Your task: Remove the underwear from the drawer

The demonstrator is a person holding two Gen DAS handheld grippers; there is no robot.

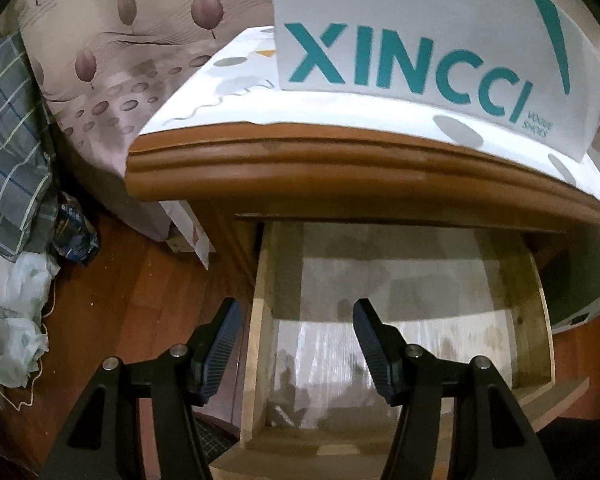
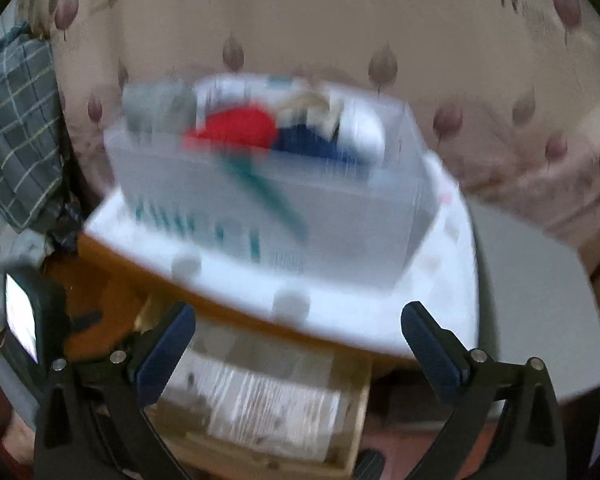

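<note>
- Left gripper fills the bottom of the left wrist view; jaws parted about halfway, nothing between them; it hangs over the left wall of the pulled-out drawer
- drawer floor there shows only a pale lining; no underwear to be seen in it
- above the drawer, centre frame, brown moulded edge of the nightstand with a white spotted cover on top
- white box with teal "XINCCI" lettering stands on the cover, upper right; this view shows only its printed side, not what is inside
- left edge: plaid cloth and crumpled white fabric on the wood floor
- right gripper at the bottom of the right wrist view; jaws spread wide, holding nothing; whole frame motion-blurred
- this view looks down into the box, centre frame; red cloth and blue cloth lie in it, likely the underwear, blur too heavy to be sure
- drawer at bottom centre, lining bare as far as it shows
- leaf-print curtain across the top; device with a lit screen at lower left, only in this view
</note>
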